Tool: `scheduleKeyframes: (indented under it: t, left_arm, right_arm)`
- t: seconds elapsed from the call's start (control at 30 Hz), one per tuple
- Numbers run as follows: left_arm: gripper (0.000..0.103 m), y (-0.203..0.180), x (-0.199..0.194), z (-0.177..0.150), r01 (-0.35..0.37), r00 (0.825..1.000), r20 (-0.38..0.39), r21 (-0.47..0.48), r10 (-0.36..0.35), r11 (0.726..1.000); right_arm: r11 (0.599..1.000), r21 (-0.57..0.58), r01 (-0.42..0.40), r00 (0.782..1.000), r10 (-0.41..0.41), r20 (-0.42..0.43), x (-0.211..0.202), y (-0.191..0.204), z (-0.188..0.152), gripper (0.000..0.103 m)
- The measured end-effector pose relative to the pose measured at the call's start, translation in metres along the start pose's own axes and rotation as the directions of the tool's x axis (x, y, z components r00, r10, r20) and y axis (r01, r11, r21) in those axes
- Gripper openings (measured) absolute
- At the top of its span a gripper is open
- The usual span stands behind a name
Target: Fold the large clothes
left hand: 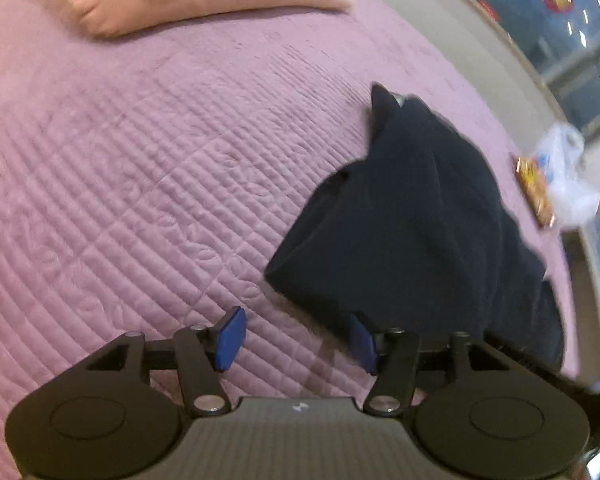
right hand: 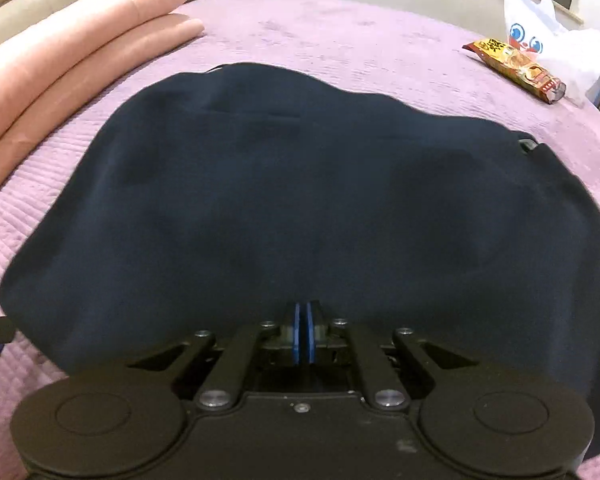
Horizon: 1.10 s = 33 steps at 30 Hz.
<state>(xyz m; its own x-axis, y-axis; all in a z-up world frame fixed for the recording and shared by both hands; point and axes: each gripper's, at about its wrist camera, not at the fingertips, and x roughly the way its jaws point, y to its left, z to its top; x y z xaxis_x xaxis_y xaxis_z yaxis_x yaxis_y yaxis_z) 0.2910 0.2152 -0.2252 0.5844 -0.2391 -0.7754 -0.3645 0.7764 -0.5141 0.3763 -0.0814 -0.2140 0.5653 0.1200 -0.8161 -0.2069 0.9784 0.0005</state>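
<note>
A navy garment (right hand: 300, 184) lies spread across a lilac quilted bedspread (right hand: 340, 28), wide and fairly flat in the right wrist view. My right gripper (right hand: 303, 332) is at its near edge, blue pads pressed together with only a thin dark sliver of cloth between them. In the left wrist view the same garment (left hand: 412, 220) lies bunched to the right. My left gripper (left hand: 298, 340) stands open over the bedspread (left hand: 120, 160). Its right pad (left hand: 362, 344) is at the garment's near corner, and nothing is between the pads.
A folded pink blanket (right hand: 80, 52) lies at the back left of the bed, also the blanket (left hand: 204, 0) at the top of the left view. A snack packet (right hand: 516, 70) and a white plastic bag (right hand: 548, 36) sit at the far right edge.
</note>
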Motion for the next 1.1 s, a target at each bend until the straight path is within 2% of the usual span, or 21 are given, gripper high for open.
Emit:
scheduleKeyframes:
  t: [0.03, 0.1, 0.17, 0.33, 0.37, 0.47, 0.5, 0.57, 0.67, 0.77, 0.83, 0.9, 1.0, 1.07, 1.1]
  left_arm:
    - [0.066, 0.006, 0.0, -0.002, 0.029, 0.999, 0.02, -0.034, -0.029, 0.999]
    - [0.082, 0.012, 0.005, -0.001, 0.089, 0.995, 0.049, -0.082, -0.086, 0.993]
    - [0.088, 0.011, 0.012, 0.001, 0.152, 0.986, 0.084, -0.119, -0.143, 0.981]
    - [0.088, 0.006, 0.046, 0.012, 0.31, 0.946, 0.157, -0.172, -0.284, 0.935]
    - [0.084, 0.003, 0.052, 0.016, 0.325, 0.94, 0.167, -0.172, -0.298, 0.93]
    - [0.055, -0.001, 0.072, 0.026, 0.368, 0.926, 0.161, -0.195, -0.34, 0.909]
    - [0.05, -0.003, 0.077, 0.026, 0.377, 0.924, 0.157, -0.211, -0.349, 0.902]
    - [0.047, -0.006, 0.078, 0.021, 0.372, 0.926, 0.154, -0.213, -0.345, 0.903]
    - [0.045, -0.012, 0.073, 0.006, 0.338, 0.94, 0.13, -0.212, -0.316, 0.917]
    - [0.044, -0.019, 0.075, 0.005, 0.29, 0.954, 0.139, -0.193, -0.267, 0.937]
    - [0.034, -0.03, 0.082, 0.013, 0.257, 0.962, 0.137, -0.16, -0.237, 0.953]
    - [0.013, -0.041, 0.084, 0.025, 0.246, 0.963, 0.143, -0.102, -0.23, 0.964]
    - [0.006, -0.073, 0.073, 0.037, 0.276, 0.947, 0.161, 0.044, -0.279, 0.96]
    - [0.006, -0.104, 0.062, 0.039, 0.324, 0.927, 0.149, 0.149, -0.345, 0.934]
    - [0.006, -0.122, 0.056, 0.038, 0.36, 0.912, 0.136, 0.191, -0.388, 0.913]
  right_arm:
    - [1.0, -0.006, 0.007, 1.0, -0.007, -0.004, 0.002, 0.003, 0.004, 0.005]
    - [1.0, 0.013, 0.005, 1.0, -0.005, -0.019, 0.005, 0.001, 0.01, 0.008]
    - [1.0, 0.022, -0.006, 1.0, 0.006, -0.01, 0.001, -0.001, 0.005, 0.008]
    - [0.997, 0.049, -0.053, 0.998, 0.052, 0.022, -0.002, -0.008, 0.001, 0.008]
    - [0.997, 0.049, -0.055, 0.998, 0.054, 0.029, 0.0, -0.011, 0.001, 0.008]
    - [0.996, 0.056, -0.064, 0.997, 0.061, 0.052, -0.002, -0.012, -0.002, 0.008]
    - [0.995, 0.067, -0.07, 0.996, 0.066, 0.057, -0.002, -0.014, -0.003, 0.008]
    - [0.992, 0.093, -0.084, 0.995, 0.079, 0.055, -0.007, -0.017, -0.005, 0.008]
    - [0.987, 0.123, -0.105, 0.994, 0.1, 0.053, -0.021, -0.023, -0.003, 0.009]
    - [0.991, 0.084, -0.1, 0.992, 0.093, 0.087, -0.042, -0.021, -0.005, 0.009]
    - [0.994, 0.052, -0.092, 0.991, 0.086, 0.107, -0.046, -0.017, -0.009, 0.009]
    - [0.996, 0.04, -0.077, 0.994, 0.074, 0.077, -0.034, -0.014, -0.016, 0.009]
    - [0.993, 0.067, -0.097, 0.99, 0.09, 0.105, -0.018, -0.018, -0.03, 0.008]
    - [0.974, 0.167, -0.151, 0.984, 0.133, 0.115, -0.017, -0.029, -0.031, 0.009]
    - [0.956, 0.223, -0.191, 0.979, 0.168, 0.119, -0.016, -0.039, -0.032, 0.009]
